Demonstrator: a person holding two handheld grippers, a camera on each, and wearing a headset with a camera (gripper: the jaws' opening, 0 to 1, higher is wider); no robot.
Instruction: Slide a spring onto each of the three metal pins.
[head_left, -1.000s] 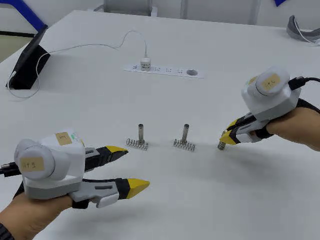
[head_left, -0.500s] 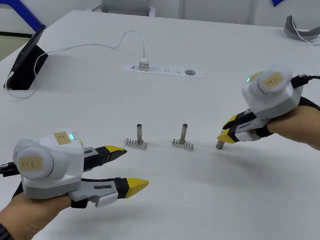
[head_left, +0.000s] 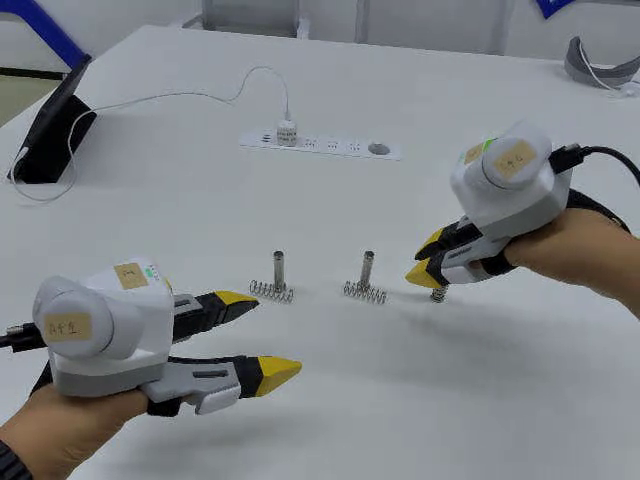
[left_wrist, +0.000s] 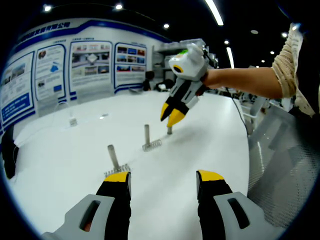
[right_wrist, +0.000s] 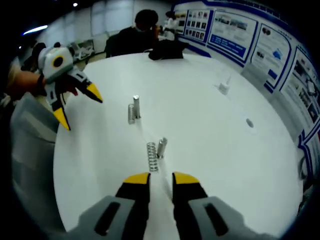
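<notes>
Three metal pins stand in a row on the white table (head_left: 330, 410). The left pin (head_left: 280, 267) is bare. The left spring (head_left: 272, 291) lies flat on the table at its foot. The middle pin (head_left: 367, 267) is bare too, and the middle spring (head_left: 366, 292) lies at its foot the same way. The right pin (left_wrist: 169, 131) is short, and the right spring (head_left: 438, 296) looks to be around it. Its top is hidden behind the right gripper (head_left: 428, 258).

The right gripper hangs just over that pin with its yellow tips pointing down. Its jaws are only a little apart, and nothing is between them. I cannot tell if it touches the pin.

The left gripper (head_left: 265, 335) is near the person, well away from the pins and above the table. Its jaws are spread wide and hold nothing.

Farther back on the table lies a white power strip (head_left: 320, 144) with a plug (head_left: 286, 130) in it. A thin cable (head_left: 170, 97) runs from the plug to a black stand (head_left: 50, 125) at the left edge.
</notes>
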